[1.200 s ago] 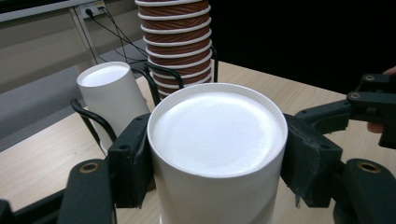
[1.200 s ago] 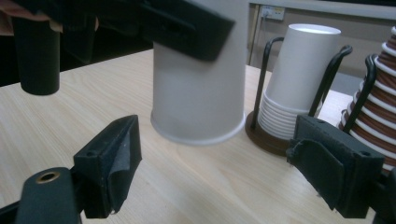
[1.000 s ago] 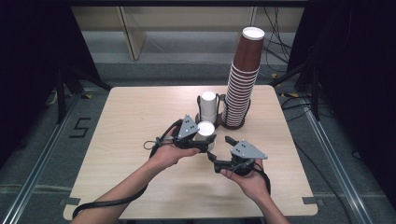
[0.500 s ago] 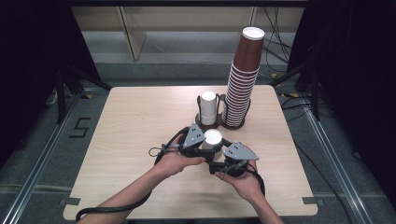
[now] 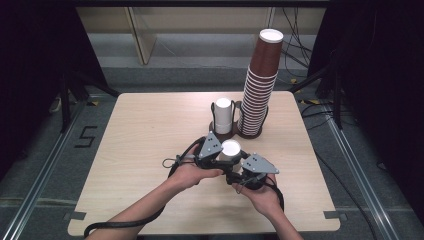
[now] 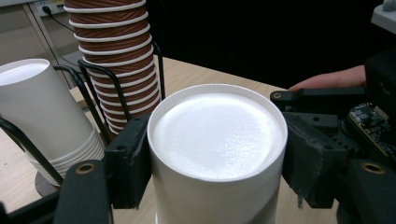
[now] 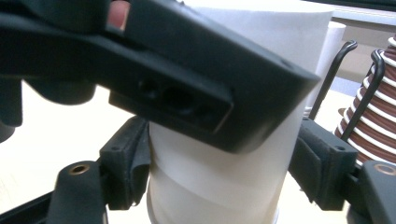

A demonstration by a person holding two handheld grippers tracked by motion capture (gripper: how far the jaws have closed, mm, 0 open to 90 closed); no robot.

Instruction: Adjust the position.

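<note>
A white paper cup (image 5: 231,149), upside down with its flat base up, is held above the desk (image 5: 150,130), just in front of the wire cup holder (image 5: 223,131) and toward the person's side. The left hand-held gripper (image 5: 220,156) is closed on the cup near its upturned base: in the left gripper view both pads (image 6: 132,161) are pressed against the cup wall (image 6: 219,158), the jaws having just been eased slightly wider with the cup still between them. The right hand-held gripper (image 5: 239,169) is set lower on the same cup; in the right gripper view its pads (image 7: 128,158) are seen tight on the white wall (image 7: 219,182), the jaws having just been closing in on it. A seam is visible across the wall there, so a second nested cup may be gripped; this cannot be told for sure. The left hand (image 5: 192,172) and right hand (image 5: 260,195) are kept close together in front of the holder. In the holder a short stack of white cups (image 5: 223,114) is seated, upside down. Just right of the holder, touching it, a tall stack of brown cups (image 5: 261,85) is stood in its own wire base, white inverted base on top.
</note>
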